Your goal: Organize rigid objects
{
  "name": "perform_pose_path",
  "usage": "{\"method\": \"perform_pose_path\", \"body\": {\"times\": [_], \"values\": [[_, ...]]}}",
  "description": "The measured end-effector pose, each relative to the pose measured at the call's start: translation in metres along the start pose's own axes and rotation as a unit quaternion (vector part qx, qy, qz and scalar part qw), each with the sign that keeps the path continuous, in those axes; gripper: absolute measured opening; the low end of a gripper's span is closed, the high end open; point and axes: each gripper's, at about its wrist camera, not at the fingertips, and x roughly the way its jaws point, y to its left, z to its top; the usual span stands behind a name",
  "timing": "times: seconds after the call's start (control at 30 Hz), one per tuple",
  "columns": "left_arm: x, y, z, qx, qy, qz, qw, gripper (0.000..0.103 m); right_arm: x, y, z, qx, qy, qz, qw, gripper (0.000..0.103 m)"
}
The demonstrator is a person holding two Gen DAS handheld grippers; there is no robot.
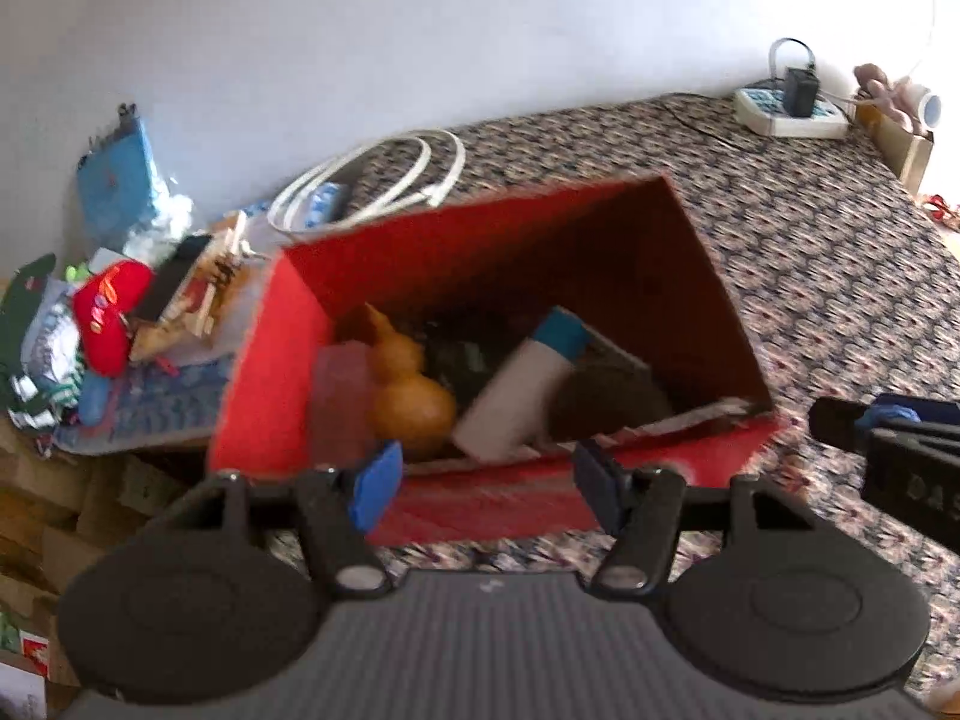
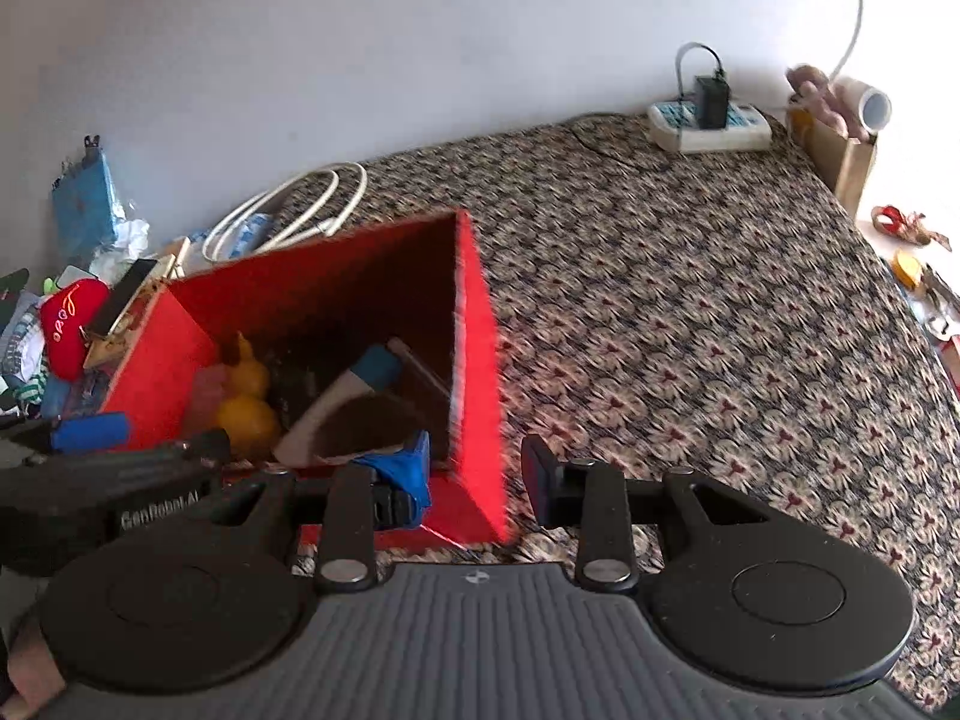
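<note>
A red open box (image 1: 282, 354) stands on the patterned table; it also shows in the right wrist view (image 2: 480, 360). Inside lie an orange gourd (image 1: 408, 390), a white bottle with a teal cap (image 1: 516, 390), a pink translucent container (image 1: 342, 402) and dark items. My left gripper (image 1: 486, 492) is open and empty, just in front of the box's near wall. My right gripper (image 2: 480, 480) is open and empty at the box's near right corner, its fingers on either side of that corner. The gourd (image 2: 246, 402) and bottle (image 2: 342, 396) show in the right wrist view too.
A clutter pile with a red plush (image 1: 111, 312), a blue packet (image 1: 117, 180) and a coiled white cable (image 1: 372, 180) lies left of the box. A power strip (image 2: 708, 123) sits at the far edge. Small items (image 2: 912, 264) lie at the right.
</note>
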Motion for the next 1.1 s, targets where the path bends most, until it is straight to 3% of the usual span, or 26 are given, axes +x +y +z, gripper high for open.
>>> {"method": "perform_pose_path", "body": {"times": [0.17,0.47,1.1], "values": [[0.011,0.030,0.014,-0.001,-0.013,0.010,0.9999,0.065,0.007,0.017,0.007,0.006,-0.005,0.002,1.000,0.016],[0.034,0.064,0.019,-0.006,0.006,0.011,0.9999,0.065,0.023,0.038,0.009,0.004,-0.002,0.002,1.000,0.017],[0.065,0.071,0.021,-0.032,0.027,0.019,0.9989,0.065,0.063,0.043,0.019,-0.036,0.023,0.025,0.999,0.017]]}}
